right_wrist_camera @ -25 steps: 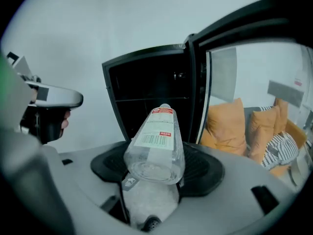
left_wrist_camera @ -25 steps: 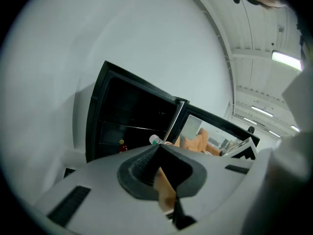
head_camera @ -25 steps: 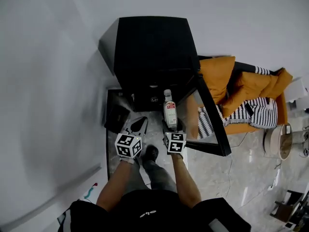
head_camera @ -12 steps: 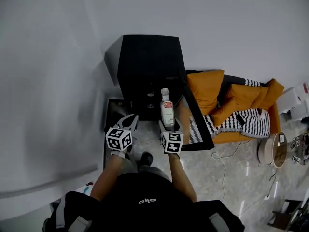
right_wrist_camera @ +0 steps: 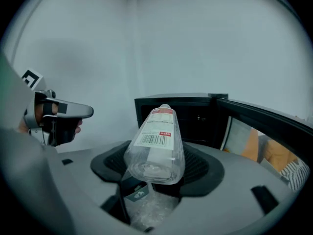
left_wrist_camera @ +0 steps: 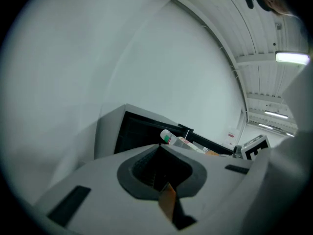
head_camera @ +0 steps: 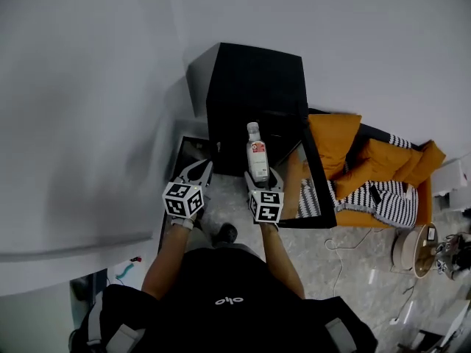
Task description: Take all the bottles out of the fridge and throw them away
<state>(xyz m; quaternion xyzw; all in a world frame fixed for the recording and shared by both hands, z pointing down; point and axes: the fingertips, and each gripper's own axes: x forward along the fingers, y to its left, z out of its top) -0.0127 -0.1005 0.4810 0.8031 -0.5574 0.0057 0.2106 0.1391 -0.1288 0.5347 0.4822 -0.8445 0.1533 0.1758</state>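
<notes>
Jaws of right gripper clamped on clear bottle; left gripper jaws together, near fridge.

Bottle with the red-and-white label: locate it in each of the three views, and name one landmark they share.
Head view: bottle at centre, held by the right gripper, cap toward the black fridge.
Left gripper view: bottle small, right of centre, just above the shut left gripper.
Right gripper view: bottle at centre, between the jaws, base toward the camera.
Shared landmark: the black fridge, just beyond the bottle in all three.
</notes>
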